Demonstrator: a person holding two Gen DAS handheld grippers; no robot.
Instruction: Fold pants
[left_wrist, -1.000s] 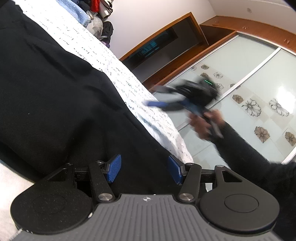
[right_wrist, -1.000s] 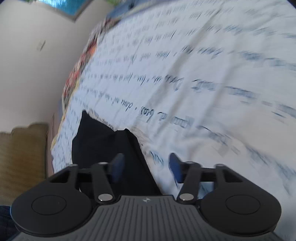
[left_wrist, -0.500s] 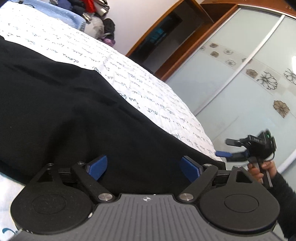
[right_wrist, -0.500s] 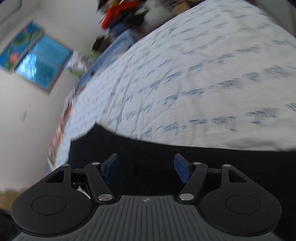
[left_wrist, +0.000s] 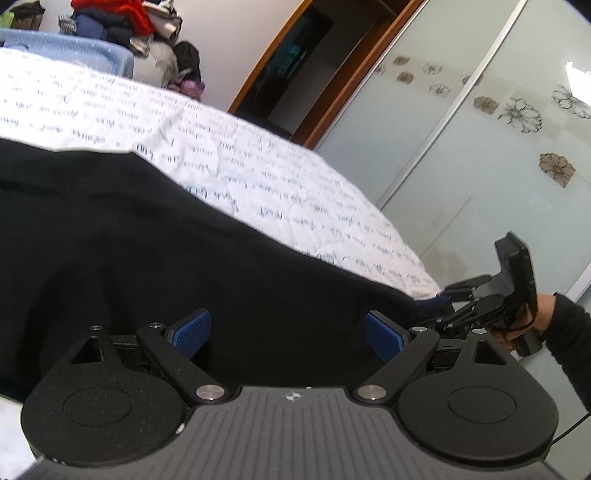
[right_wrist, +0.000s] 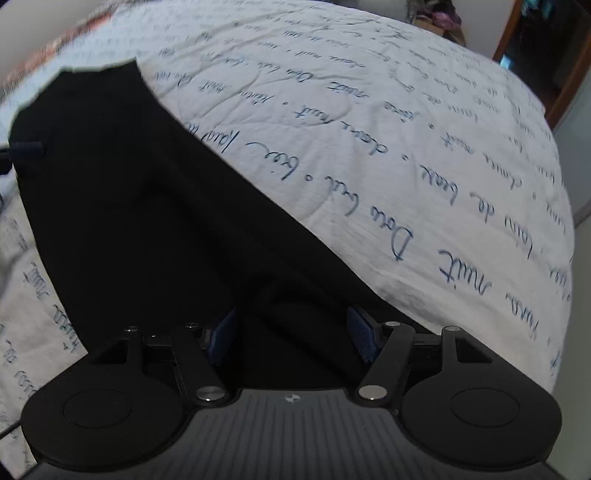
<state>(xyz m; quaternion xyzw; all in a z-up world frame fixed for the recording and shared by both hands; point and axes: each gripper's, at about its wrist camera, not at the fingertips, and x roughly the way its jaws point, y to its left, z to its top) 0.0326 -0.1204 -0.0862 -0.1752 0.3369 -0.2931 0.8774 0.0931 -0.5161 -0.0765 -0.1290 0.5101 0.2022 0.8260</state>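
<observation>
Compared with half a second earlier, the right gripper has been lowered onto the near end of the black pants, and a raised fold of the cloth is now seen between its blue ribbed pads, which stand apart without pinching it. The left gripper has been kept over the pants, its pads spread wider than a second ago, nothing between them. In the left view the right gripper is seen at the far right end of the garment. The pants are laid flat, matte and softly creased, on a bed covered by a white quilted sheet printed with blue script. Frosted wardrobe doors with flower motifs are seen beyond.
</observation>
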